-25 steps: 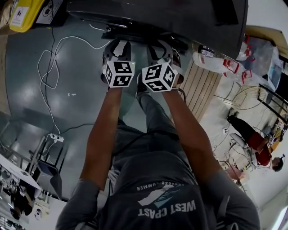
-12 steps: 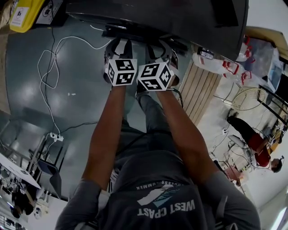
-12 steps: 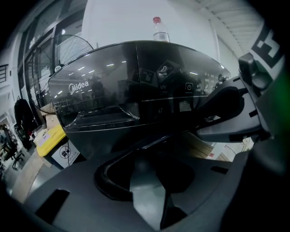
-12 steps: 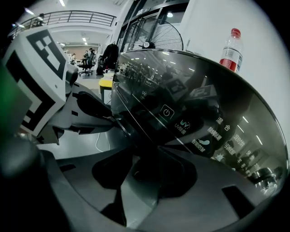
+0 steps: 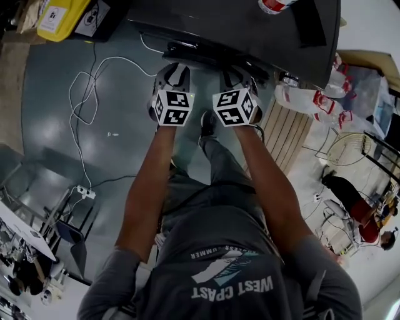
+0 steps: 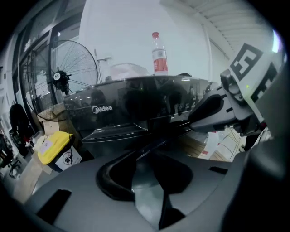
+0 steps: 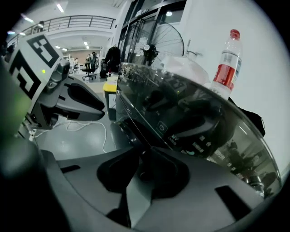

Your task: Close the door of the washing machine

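Observation:
The black Midea top-loading washing machine (image 5: 250, 25) fills the top of the head view; its dark glass lid (image 6: 136, 104) (image 7: 190, 113) slopes away in both gripper views. Both grippers point down at the lid's front edge, side by side. My left gripper (image 5: 175, 67) (image 6: 147, 156) is closing, and a thin dark strip of that edge runs in between its pads. On the right, my other gripper (image 5: 236, 74) (image 7: 144, 161) is also closing, with the lid's edge caught between its pads. Each one shows at the side of the other's view.
A water bottle (image 7: 225, 63) stands on the machine's back. A yellow box (image 5: 62, 15) sits on the floor at its left, with white cable (image 5: 87, 94) and a power strip (image 5: 83, 192) nearby. A fan (image 6: 68, 74) stands behind, a wooden pallet (image 5: 287, 125) and bags lie at right.
The two marker cubes, nearly touching before, now stand a little apart. The head view has shifted, so the bottle on the machine shows at the top.

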Tool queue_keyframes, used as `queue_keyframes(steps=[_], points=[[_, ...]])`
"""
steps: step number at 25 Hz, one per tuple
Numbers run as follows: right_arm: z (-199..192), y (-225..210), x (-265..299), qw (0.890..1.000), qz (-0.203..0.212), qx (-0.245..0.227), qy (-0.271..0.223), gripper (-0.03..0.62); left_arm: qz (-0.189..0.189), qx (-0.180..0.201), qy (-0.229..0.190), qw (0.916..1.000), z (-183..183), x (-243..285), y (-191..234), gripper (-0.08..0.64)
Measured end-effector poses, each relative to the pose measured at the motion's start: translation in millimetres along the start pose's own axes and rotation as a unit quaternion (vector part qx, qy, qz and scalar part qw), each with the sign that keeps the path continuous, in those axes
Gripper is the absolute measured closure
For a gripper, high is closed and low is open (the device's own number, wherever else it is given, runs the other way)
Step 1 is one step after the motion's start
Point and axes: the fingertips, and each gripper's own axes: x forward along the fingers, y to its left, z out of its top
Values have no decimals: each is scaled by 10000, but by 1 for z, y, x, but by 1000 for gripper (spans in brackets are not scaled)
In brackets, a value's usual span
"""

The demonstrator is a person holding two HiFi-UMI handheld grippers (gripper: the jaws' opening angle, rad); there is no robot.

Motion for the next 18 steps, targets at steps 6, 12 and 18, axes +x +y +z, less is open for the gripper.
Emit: queue_keyframes(steps=[6, 12, 18], points=[[51, 15, -55, 9964, 310, 305, -721, 531, 118, -257, -476, 9985, 11, -87, 37, 466], [121, 33, -132, 9869, 556, 305, -1481, 545, 354, -299, -980, 9941, 13, -199, 87, 483], [188, 64, -212, 9701, 869, 245, -2255, 548, 865, -224, -1333, 9870, 7, -317, 138, 486]])
